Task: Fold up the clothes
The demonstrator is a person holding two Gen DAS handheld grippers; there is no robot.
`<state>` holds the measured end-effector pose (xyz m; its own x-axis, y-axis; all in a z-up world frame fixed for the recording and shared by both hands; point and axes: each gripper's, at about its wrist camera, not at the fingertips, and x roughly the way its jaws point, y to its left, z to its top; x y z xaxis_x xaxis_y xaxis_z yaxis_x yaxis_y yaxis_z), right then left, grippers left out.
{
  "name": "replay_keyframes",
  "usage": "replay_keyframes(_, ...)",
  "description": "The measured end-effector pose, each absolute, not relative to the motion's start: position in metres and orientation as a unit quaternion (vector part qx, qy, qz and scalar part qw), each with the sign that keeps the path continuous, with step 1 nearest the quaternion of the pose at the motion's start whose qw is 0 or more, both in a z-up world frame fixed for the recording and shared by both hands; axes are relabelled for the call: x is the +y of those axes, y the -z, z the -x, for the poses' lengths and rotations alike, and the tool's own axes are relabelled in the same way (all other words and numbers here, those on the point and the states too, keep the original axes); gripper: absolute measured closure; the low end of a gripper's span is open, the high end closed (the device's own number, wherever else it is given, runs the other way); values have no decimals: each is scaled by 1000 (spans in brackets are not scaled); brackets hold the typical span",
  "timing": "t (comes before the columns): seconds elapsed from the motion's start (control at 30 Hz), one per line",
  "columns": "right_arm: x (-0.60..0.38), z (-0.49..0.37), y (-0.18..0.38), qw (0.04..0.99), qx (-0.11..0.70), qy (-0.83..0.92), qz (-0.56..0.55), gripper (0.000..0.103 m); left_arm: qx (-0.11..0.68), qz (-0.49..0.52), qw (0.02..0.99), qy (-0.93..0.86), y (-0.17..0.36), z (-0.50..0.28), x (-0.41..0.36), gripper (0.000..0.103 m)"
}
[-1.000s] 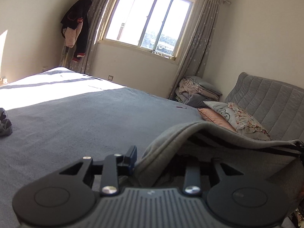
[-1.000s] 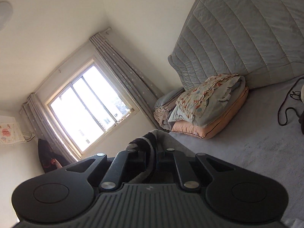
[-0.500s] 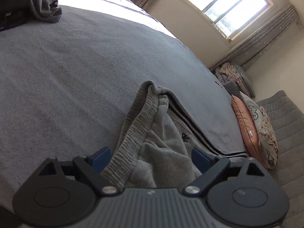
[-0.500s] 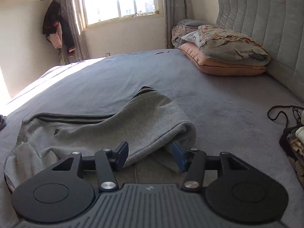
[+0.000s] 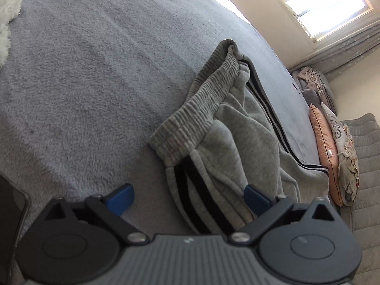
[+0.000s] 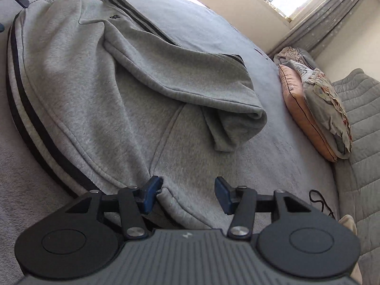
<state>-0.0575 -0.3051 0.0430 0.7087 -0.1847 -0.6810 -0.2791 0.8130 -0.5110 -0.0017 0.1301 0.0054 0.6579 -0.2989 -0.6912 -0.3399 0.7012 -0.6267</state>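
Grey sweatpants [image 6: 99, 76] with black side stripes are lying spread on the grey bed [image 5: 83, 71], one leg folded back over the other, the ribbed waistband [image 5: 201, 99] bunching up at the far end. The left tongs [image 5: 187, 196] are hanging wide open over the striped side near the waistband, gripping nothing. The right tongs [image 6: 188, 191] are also gaping, straddling the hem of the lower leg without clamping it. Pillows [image 6: 313, 104] are leaning by the padded headboard [image 6: 361, 118].

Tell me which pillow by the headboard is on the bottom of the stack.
The peach-orange pillow lies lowest, directly on the bed; the grey floral-patterned pillow rests on top of it.
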Motion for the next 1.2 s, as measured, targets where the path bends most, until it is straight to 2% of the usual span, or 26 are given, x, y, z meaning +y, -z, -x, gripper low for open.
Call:
replay_keyframes(0.2,-317,85,-51,871,379,-49,308,51,395,404,825,-10,0,-2,122,3)
replay_keyframes(0.27,-325,78,-42,873,377,-43,306,54,391,392,833,7,0,-6,118,10)
replay_keyframes(0.3,-327,71,-38,874,382,-41,296,71,387,384,838,12,1,-9,117,29)
replay_keyframes(0.33,-327,64,-32,872,390,-39,293,84,388,383,838,11,3,-11,119,49)
replay_keyframes(0.37,-327,59,-27,869,395,-34,294,96,390,394,832,10,7,-12,125,58)
replay_keyframes(0.43,-328,57,-32,884,377,-16,276,97,390,432,813,22,13,-14,136,80)
replay_keyframes(0.53,-353,61,-65,925,330,23,189,98,361,447,817,49,-6,-12,146,89)
replay_keyframes(0.7,-424,98,-161,972,205,109,-24,98,248,434,864,67,-82,17,168,91)
replay_keyframes(0.83,-449,145,-184,968,156,144,-130,98,246,403,881,27,-86,34,182,88)
replay_keyframes(0.93,-451,161,-144,949,202,169,-176,98,310,424,851,-9,-54,39,193,83)
replay_keyframes(1.1,-468,178,-60,899,283,191,-273,98,325,418,847,-51,-48,49,206,81)
replay_keyframes(1.17,-468,183,-43,886,300,203,-289,98,304,394,864,-74,-59,56,208,69)
replay_keyframes(1.2,-470,185,-40,881,302,215,-294,96,293,385,872,-81,-65,56,209,58)
